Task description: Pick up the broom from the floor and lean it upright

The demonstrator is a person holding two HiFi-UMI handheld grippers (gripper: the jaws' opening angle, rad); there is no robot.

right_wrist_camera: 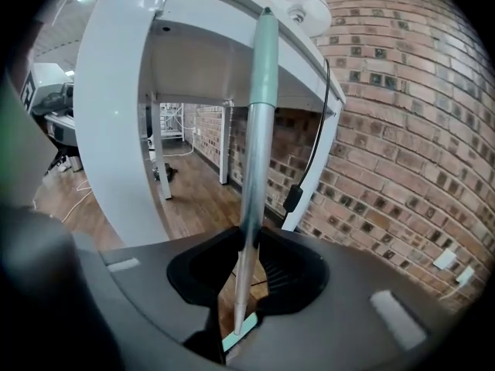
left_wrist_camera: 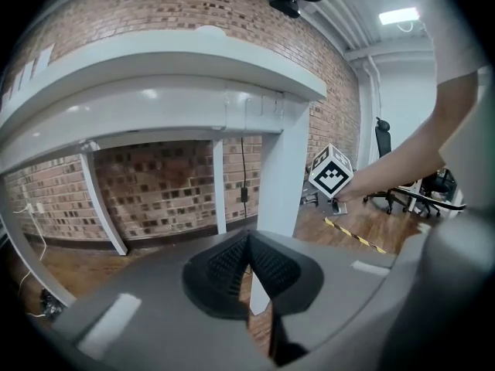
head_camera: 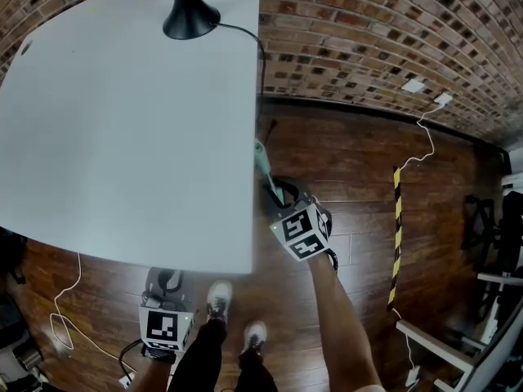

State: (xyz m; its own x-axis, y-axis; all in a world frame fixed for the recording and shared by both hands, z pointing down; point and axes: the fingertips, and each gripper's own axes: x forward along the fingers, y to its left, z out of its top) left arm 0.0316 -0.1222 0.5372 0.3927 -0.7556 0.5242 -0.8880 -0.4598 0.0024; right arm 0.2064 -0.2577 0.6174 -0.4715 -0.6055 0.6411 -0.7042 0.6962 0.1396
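The broom [right_wrist_camera: 259, 130] stands nearly upright, a silver handle with a pale green grip whose top rests at the edge of the white table [head_camera: 122, 137]. Its green top [head_camera: 261, 158] shows beside the table's right edge in the head view, and a bit of the green head [right_wrist_camera: 241, 332] shows low by the floor. My right gripper [head_camera: 274, 190] [right_wrist_camera: 249, 242] has the handle between its jaws, against the left pad, with a sliver of floor showing on the right. My left gripper [head_camera: 167, 280] [left_wrist_camera: 247, 242] hangs low under the table's front edge, pads together, holding nothing.
A black lamp base [head_camera: 189, 19] with a cord sits on the table's far end. Behind is a brick wall [head_camera: 368, 39]. A yellow-black strip [head_camera: 398, 235] and a white cable [head_camera: 425, 141] lie on the wood floor. A white table leg [left_wrist_camera: 282, 176] stands ahead of the left gripper.
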